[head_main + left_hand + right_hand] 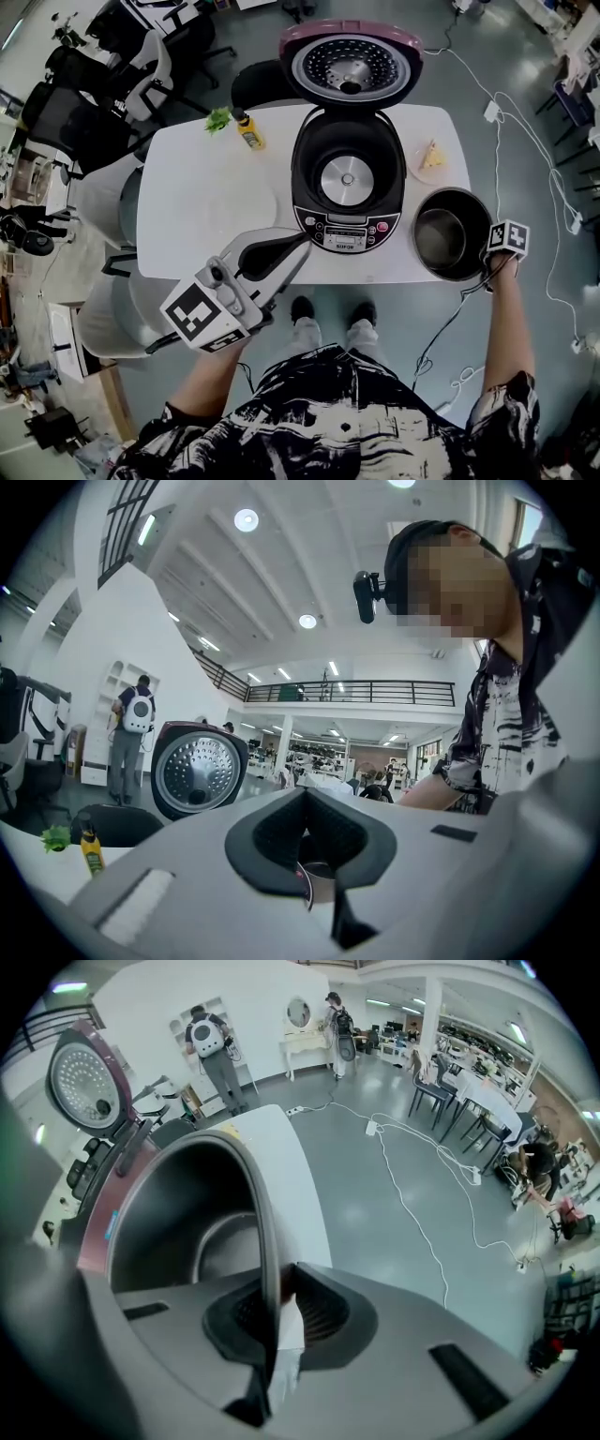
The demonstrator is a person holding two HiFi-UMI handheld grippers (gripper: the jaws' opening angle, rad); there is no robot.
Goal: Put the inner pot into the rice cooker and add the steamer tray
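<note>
The dark inner pot (pixel 452 234) stands on the white table's (pixel 187 169) front right corner, to the right of the rice cooker (pixel 347 178), whose lid (pixel 352 64) is up and whose well is empty. My right gripper (pixel 487 257) points steeply down and is shut on the pot's right rim (pixel 265 1241), which runs between its pads. A white round tray (pixel 234 204), hard to tell from the table top, lies left of the cooker. My left gripper (pixel 300 246) hangs level at the table's front edge, shut with nothing in it, facing the cooker's lid (pixel 197 771).
A yellow bottle (pixel 249 131) and a green sprig (pixel 218 119) sit at the table's far left. A small plate with food (pixel 431 157) lies right of the cooker. Chairs (pixel 141 66) stand beyond the table. Cables (pixel 412 1194) trail over the floor to the right.
</note>
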